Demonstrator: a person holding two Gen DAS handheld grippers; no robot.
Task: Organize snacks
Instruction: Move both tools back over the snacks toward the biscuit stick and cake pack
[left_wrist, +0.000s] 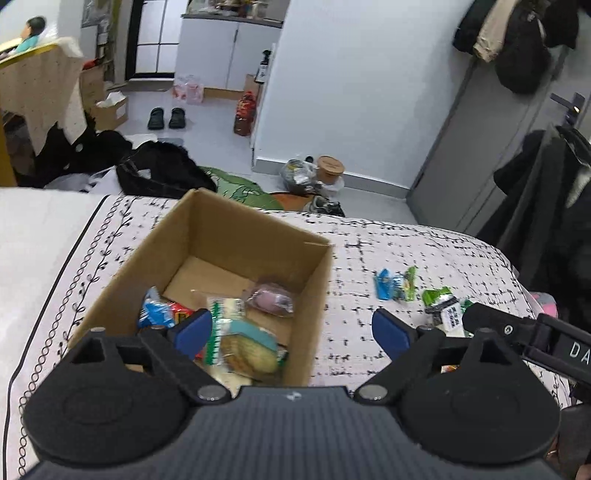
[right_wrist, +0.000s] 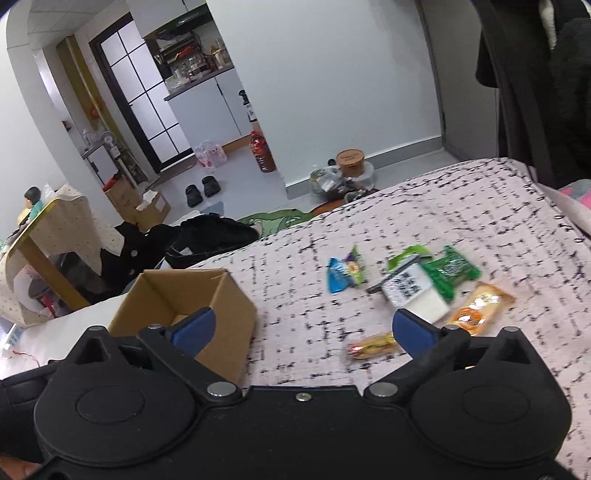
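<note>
Now we see both claws spread wide with nothing between their blue pads. Our left claw (left_wrist: 291, 330) hangs over the near right corner of the cardboard box (left_wrist: 207, 229), which sits on the bed's patterned cover (left_wrist: 388, 240). Inside the box lie several snacks: a blue packet (left_wrist: 155, 310) at nine o'clock from the box's middle, a pink wrapped piece (left_wrist: 271, 299) at two o'clock, and a clear pack of biscuits with a teal label (left_wrist: 245, 343) at six o'clock, close under the left pad.

Our right claw (right_wrist: 303, 326) hovers above the bed cover, with the box at its nine o'clock, just behind the left pad. More snacks lie loose on the cover at roughly one o'clock from this claw: a blue and purple packet (right_wrist: 345, 273), a green packet (right_wrist: 452, 273), a white packet with a dark printed label (right_wrist: 410, 291) touching the green one, and an orange packet (right_wrist: 476, 308) beside the right pad. A small yellow and red wrapped sweet (right_wrist: 373, 345) lies nearest, just inside the right pad, apart from the others.

From the left wrist view, the right tool's black body (left_wrist: 524, 332) shows at three o'clock, beside the loose packets.
</note>
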